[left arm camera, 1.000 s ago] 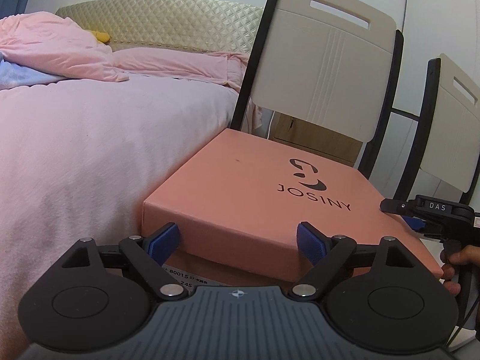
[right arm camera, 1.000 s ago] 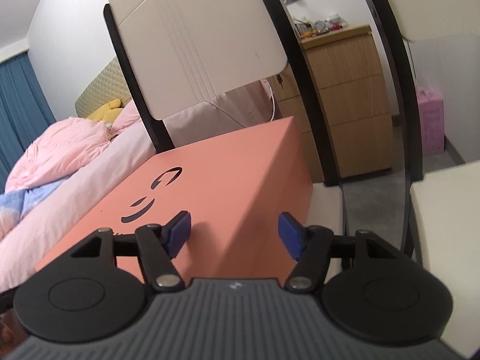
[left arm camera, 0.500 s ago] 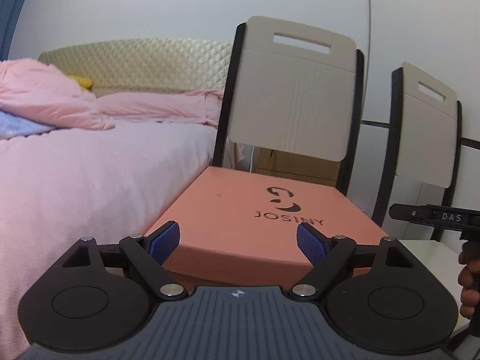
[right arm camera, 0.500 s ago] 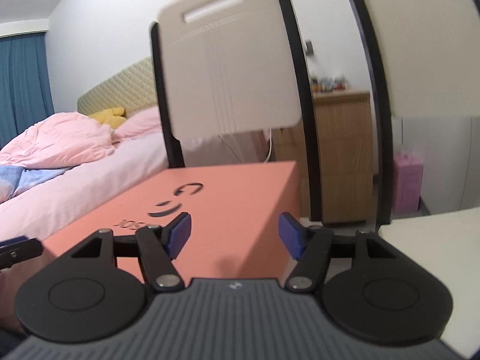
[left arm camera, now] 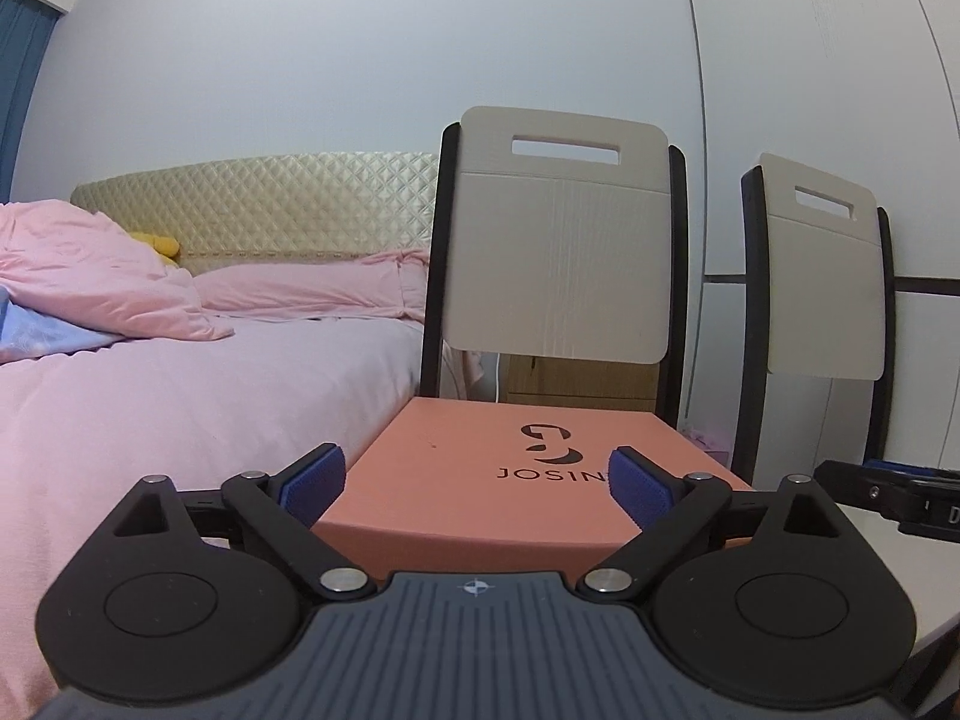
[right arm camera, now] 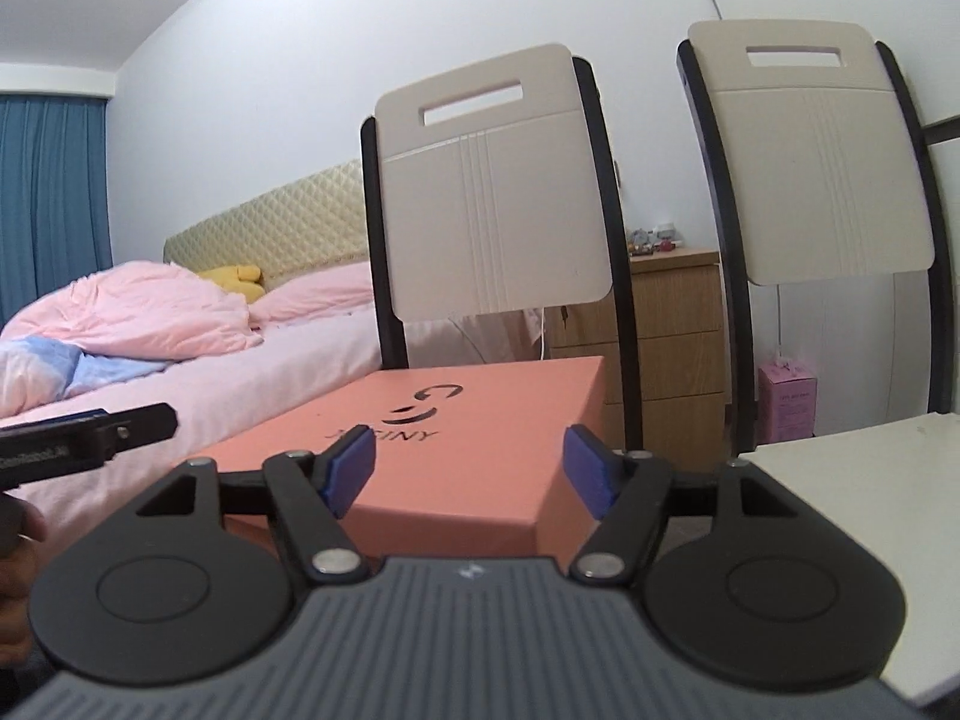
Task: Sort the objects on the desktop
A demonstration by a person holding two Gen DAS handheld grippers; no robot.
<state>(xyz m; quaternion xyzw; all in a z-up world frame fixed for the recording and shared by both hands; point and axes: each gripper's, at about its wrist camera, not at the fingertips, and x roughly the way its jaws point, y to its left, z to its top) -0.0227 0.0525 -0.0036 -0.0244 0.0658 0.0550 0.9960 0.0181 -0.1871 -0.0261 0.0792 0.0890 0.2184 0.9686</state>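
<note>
A salmon-pink lidded box (left arm camera: 456,438) printed with a dark JOSINY logo lies flat on the seat of a chair with a cream back (left arm camera: 558,264). My left gripper (left arm camera: 477,486) faces the box's near side; its jaws are opening, and the blue pads stand apart from the box, pressing on nothing. In the right wrist view the same box (right arm camera: 498,408) lies ahead and slightly left. My right gripper (right arm camera: 471,474) hovers before its near corner, jaws opening, pads clear of it. Each gripper shows at the edge of the other's view.
A bed with pink covers (left arm camera: 180,408) runs along the left of the chair. A second chair (right arm camera: 810,168) with a white seat (right arm camera: 852,480) stands to the right. Behind are a wooden drawer unit (right arm camera: 666,330) and a small pink carton (right arm camera: 786,402) on the floor.
Both grippers have drawn back from the box and levelled out, so it looks smaller and farther. Both pairs of jaws stand wider. The right gripper swung round to face the chair backs.
</note>
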